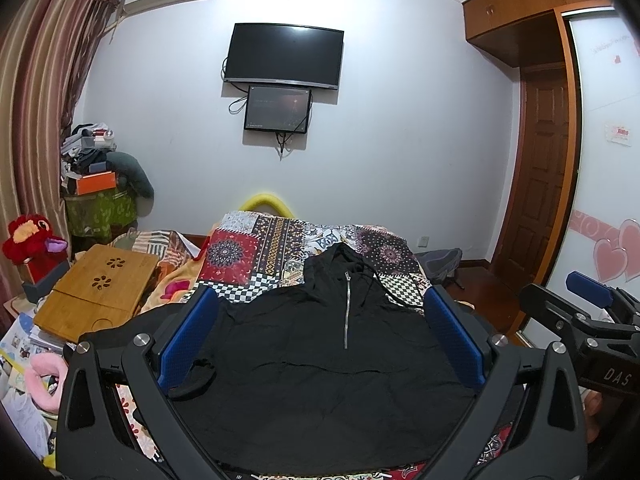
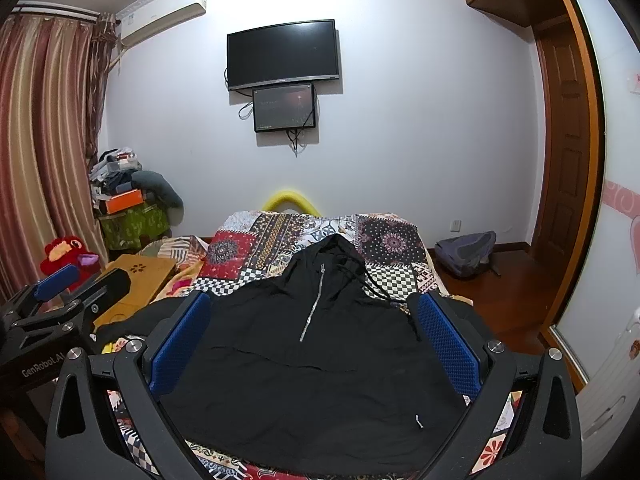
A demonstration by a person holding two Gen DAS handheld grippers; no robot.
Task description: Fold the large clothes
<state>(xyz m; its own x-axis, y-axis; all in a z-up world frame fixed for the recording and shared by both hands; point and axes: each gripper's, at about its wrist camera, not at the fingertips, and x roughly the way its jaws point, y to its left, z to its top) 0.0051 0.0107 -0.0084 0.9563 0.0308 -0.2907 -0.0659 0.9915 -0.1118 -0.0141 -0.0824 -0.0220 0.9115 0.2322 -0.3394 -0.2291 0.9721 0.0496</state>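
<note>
A black hooded pullover (image 1: 312,360) with a silver half zipper (image 1: 347,312) lies flat on the patchwork bedspread (image 1: 256,256), hood pointing away toward the wall. My left gripper (image 1: 320,320) hovers above its lower part, open, with nothing between the blue pads (image 1: 188,336). My right gripper (image 2: 316,324) also stands open over the pullover (image 2: 312,380), its blue pads (image 2: 448,344) empty. Each view shows the other gripper at its edge: the right gripper (image 1: 592,300), the left gripper (image 2: 60,284). A sleeve (image 1: 120,328) trails off to the left.
A bamboo lap table (image 1: 100,292) and a red plush toy (image 1: 32,244) sit left of the bed, with papers (image 1: 24,360) below. A cluttered pile (image 1: 96,168) stands by the striped curtain (image 1: 36,92). A backpack (image 2: 466,252) lies on the wooden floor at right. TV (image 1: 284,56) on the far wall.
</note>
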